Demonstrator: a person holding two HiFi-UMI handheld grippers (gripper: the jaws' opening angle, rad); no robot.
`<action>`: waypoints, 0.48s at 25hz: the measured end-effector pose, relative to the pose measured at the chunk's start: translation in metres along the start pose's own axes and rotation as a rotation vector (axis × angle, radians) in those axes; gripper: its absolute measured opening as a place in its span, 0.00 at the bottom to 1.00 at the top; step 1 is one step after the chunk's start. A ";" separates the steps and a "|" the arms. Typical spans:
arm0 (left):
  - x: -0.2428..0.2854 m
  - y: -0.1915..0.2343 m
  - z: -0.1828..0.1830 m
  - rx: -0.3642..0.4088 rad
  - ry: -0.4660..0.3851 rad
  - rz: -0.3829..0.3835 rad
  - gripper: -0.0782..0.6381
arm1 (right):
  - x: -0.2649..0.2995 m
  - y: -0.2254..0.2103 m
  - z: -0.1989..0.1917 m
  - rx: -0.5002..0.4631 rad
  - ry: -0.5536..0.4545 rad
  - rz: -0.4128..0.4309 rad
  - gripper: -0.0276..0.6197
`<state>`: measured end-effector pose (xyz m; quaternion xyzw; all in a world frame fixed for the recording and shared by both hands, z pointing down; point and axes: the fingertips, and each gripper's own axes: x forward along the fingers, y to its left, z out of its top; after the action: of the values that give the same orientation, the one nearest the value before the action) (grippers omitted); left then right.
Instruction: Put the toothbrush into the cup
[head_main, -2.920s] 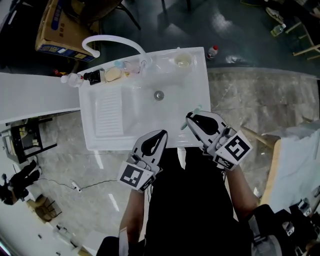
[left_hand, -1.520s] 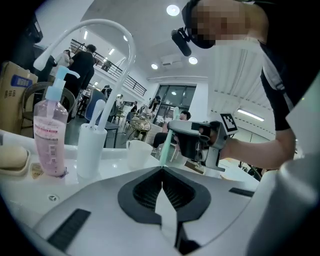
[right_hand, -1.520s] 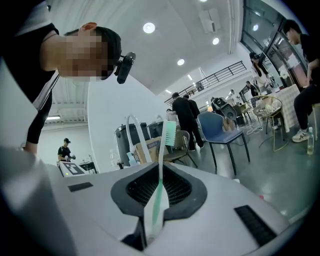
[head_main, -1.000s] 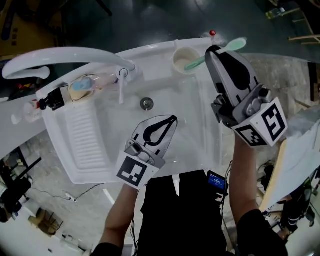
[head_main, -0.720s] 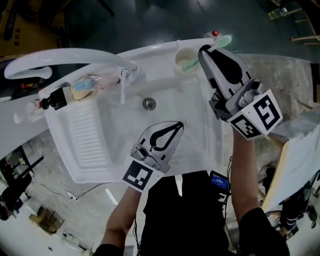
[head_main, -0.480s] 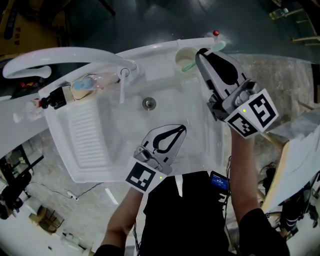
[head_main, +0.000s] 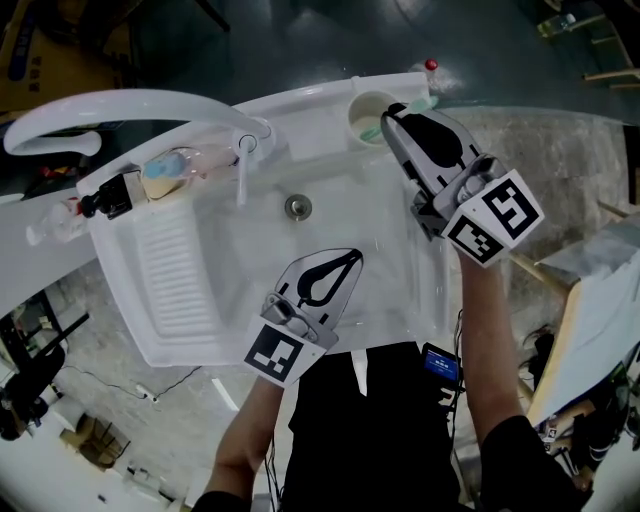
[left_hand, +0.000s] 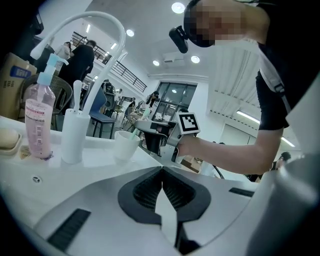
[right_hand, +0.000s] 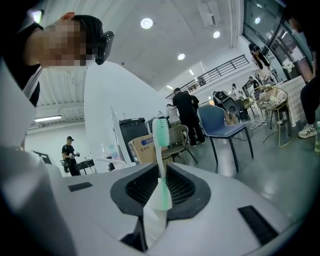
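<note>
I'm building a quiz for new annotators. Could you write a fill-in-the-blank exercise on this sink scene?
1. Between the right claw's jaws stands a green-and-white ___.
2. Close by that claw's tip, on the sink's back rim, stands a white ___.
3. The left claw, over the sink, is empty and ___.
Missing words: toothbrush; cup; shut.
Note: the right claw's jaws are opening, the toothbrush between them.
</note>
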<state>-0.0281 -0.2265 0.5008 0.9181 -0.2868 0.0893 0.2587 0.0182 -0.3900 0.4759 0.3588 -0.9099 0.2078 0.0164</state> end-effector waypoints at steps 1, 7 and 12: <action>-0.001 0.000 -0.001 -0.001 0.002 0.000 0.12 | 0.000 -0.001 -0.001 0.004 -0.002 0.001 0.11; -0.003 0.001 -0.005 -0.002 0.007 0.001 0.12 | -0.001 -0.012 -0.005 0.012 0.014 -0.033 0.11; -0.003 0.005 -0.005 -0.004 0.012 0.013 0.12 | -0.004 -0.024 -0.010 0.028 0.015 -0.080 0.11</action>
<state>-0.0340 -0.2260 0.5064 0.9151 -0.2913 0.0959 0.2616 0.0363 -0.3997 0.4929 0.3937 -0.8916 0.2223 0.0264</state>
